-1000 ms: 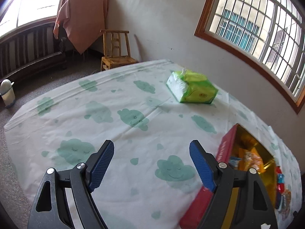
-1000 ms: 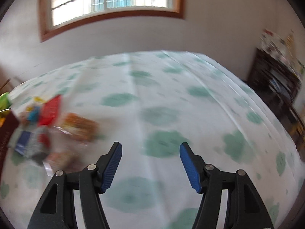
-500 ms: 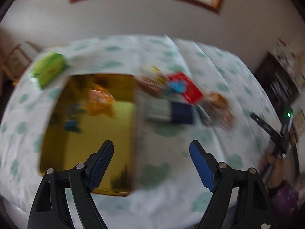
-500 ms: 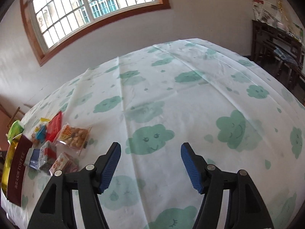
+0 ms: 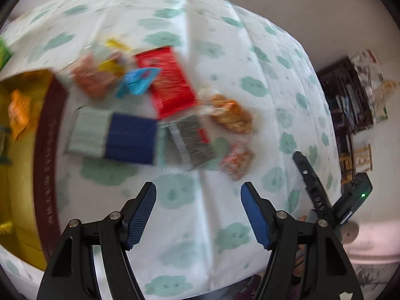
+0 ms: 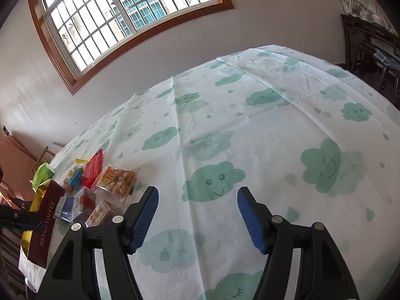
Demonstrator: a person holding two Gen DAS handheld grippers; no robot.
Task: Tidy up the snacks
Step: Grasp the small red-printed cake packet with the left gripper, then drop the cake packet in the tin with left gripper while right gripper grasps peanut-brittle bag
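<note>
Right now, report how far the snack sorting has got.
Barely started. Done: an orange packet already lies in the gold-lined box. In hand: nothing; the left gripper and right gripper are both open and empty. Left: the loose pile on the tablecloth, including the red packet, blue packet and clear cracker bag.

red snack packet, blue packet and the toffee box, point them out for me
red snack packet (image 5: 168, 80), left wrist view, middle of its face
blue packet (image 5: 131, 138), left wrist view, dark blue half
toffee box (image 6: 46, 221), right wrist view, maroon side wall
</note>
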